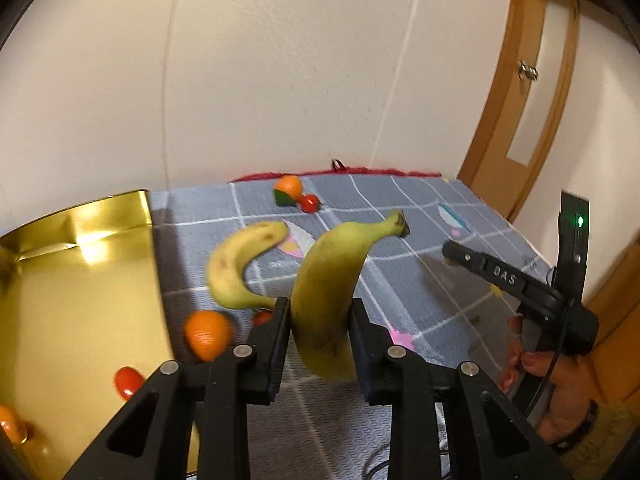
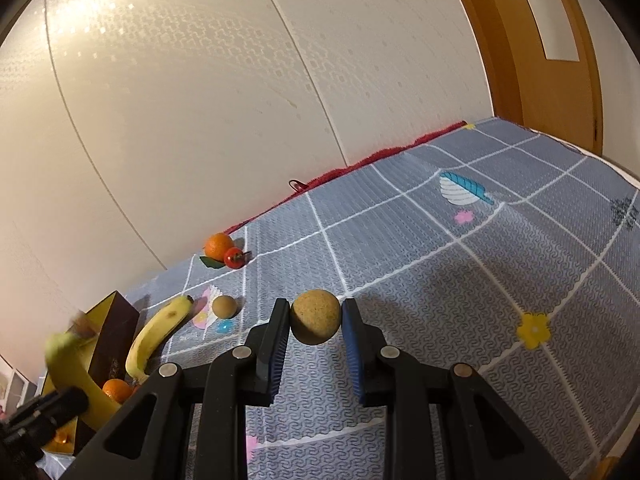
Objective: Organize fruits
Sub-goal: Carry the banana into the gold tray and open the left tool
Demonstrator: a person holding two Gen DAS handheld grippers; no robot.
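My left gripper (image 1: 320, 316) is shut on a greenish-yellow banana (image 1: 326, 300), held off the cloth with its stem pointing up and to the right. In the right wrist view this banana (image 2: 76, 372) is a blur at the far left. A second banana (image 1: 240, 268) lies on the cloth beside an orange (image 1: 208, 334). My right gripper (image 2: 316, 316) is shut on a round tan fruit (image 2: 316, 322). A smaller tan fruit (image 2: 224, 306) sits near the lying banana (image 2: 158, 338). The gold tray (image 1: 80, 300) at left holds a red tomato (image 1: 129, 382) and an orange (image 1: 10, 424).
Another orange (image 1: 289, 186) with a green leaf and a red tomato (image 1: 310, 202) sit at the far edge of the grey checked cloth (image 2: 440, 280), by the white wall. A wooden door (image 2: 540, 60) stands at right. A hand (image 1: 532, 360) holds the right gripper (image 1: 456, 254).
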